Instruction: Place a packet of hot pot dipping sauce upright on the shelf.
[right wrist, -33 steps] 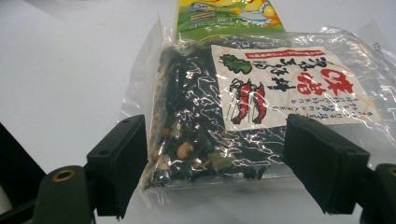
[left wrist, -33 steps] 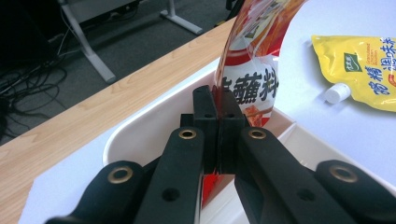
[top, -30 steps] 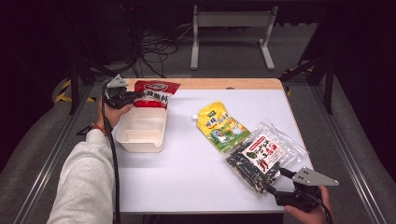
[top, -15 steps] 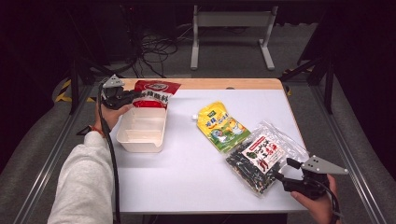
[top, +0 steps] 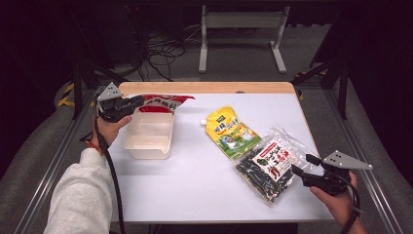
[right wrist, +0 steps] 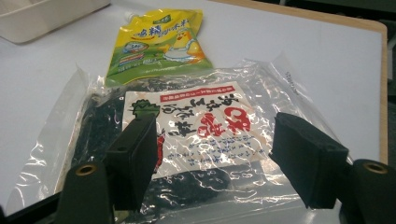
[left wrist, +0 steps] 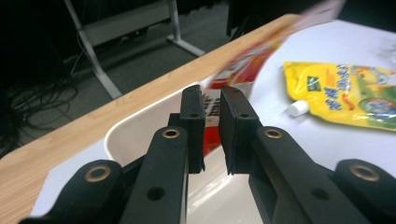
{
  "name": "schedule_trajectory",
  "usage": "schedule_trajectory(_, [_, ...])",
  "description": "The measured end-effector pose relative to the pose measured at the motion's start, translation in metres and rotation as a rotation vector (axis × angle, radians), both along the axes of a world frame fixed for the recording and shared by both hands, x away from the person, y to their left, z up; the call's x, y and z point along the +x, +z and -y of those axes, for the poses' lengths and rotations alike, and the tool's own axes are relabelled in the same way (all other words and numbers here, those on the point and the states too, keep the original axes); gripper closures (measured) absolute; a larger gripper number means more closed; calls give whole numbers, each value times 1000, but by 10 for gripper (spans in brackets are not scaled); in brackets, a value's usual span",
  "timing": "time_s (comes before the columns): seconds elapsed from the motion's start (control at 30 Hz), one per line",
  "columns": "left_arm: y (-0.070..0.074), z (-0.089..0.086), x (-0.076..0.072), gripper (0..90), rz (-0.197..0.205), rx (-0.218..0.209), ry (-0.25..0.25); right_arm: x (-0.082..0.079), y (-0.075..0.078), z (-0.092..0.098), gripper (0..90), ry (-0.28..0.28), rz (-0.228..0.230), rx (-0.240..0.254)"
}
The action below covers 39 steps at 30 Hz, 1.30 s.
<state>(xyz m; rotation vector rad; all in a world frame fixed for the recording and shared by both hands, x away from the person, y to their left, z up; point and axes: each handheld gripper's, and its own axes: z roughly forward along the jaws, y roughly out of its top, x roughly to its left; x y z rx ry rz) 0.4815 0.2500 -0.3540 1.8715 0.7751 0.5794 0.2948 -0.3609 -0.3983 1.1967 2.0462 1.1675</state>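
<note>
- Across the white surface [top: 195, 195], work split in two: one packet at the white tub [top: 144, 155], one bag well to the tub's right.
- At the tub's far rim, red packet [top: 163, 102] lying tilted, one end over the rim, the other out past the tub's far right corner.
- Well right of the tub and nearer the person, clear bag of dark seaweed [top: 270, 168] flat on the surface; between it and the tub, yellow spouted pouch [top: 229, 132], just touching the bag's far edge.
- At the tub's far left corner, left gripper [top: 136, 101] with fingers [left wrist: 192, 116] a slim gap apart, just opening, the packet's end in that gap and seemingly no longer pinched.
- Likely step: dropping the packet into the tub. Best done by opening fully, then backing straight off the rim without dragging the packet out.
- Farthest from the tub, right gripper [top: 302, 165] with fingers [right wrist: 135, 149] spread wide, just eased inward a little, low over the bag's near edge and holding nothing.
- Better to bite that near edge squarely, clear of the yellow pouch.
</note>
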Motion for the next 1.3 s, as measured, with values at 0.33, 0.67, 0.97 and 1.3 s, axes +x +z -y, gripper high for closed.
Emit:
schedule_trajectory(0.33, [22, 17, -47, 789, 80, -22, -71, 0, -3, 9, 335, -18, -16, -16])
schedule_trajectory(0.67, [9, 35, -104, 752, 132, -3, -100, -2, -18, 18, 353, -50, -65, -50])
schedule_trajectory(0.97, [-26, 61, -164, 686, 78, 25, -264, -7, -24, 29, 379, -105, -114, -31])
schedule_trajectory(1.3, [-71, 88, -175, 420, -57, 153, -363, 3, -39, 30, 307, -140, -259, 24])
